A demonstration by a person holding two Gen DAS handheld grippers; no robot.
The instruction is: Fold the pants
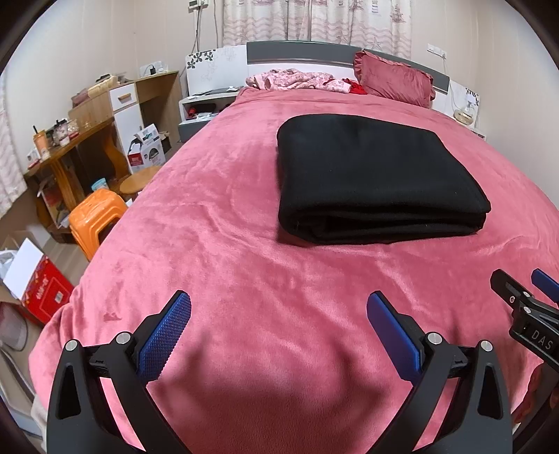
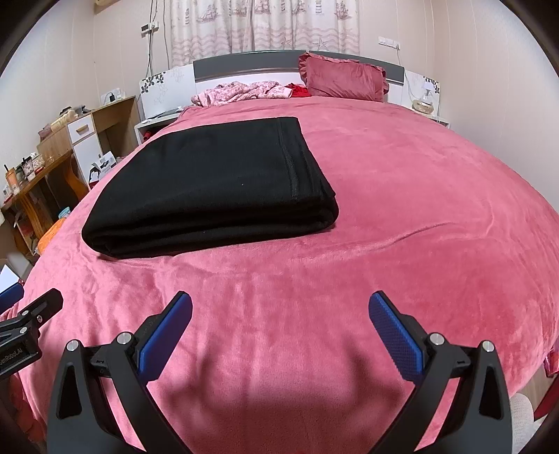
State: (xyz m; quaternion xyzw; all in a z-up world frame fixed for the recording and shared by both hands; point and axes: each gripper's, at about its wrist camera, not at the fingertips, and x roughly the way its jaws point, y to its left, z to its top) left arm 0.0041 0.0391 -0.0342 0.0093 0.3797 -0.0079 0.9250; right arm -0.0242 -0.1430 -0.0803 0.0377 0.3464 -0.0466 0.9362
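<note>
Jaws, left: left gripper has its blue-padded jaws spread wide, holding nothing, hovering over the near end of the bed.
Jaws, right: right gripper likewise has its jaws spread wide with nothing between them, above the same near stretch of cover.
Grippers together: side by side; each shows at the edge of the other's view, apart from the cloth.
Pants: black pants lie folded into a thick rectangular stack on the pink bed cover, around the middle of the bed, well ahead of both grippers and touched by neither.
Fold: layered edges face the grippers; the top surface is flat and smooth; a seam runs along the right side in the right wrist view.
Head of bed: a dark pink pillow leans at the grey and white headboard, with a crumpled pink patterned garment beside it.
Left of bed: a wooden desk crowded with small items, an orange plastic stool, a round wooden stool and a red cardboard box on the floor.
Back wall: patterned curtains hang behind the headboard.
</note>
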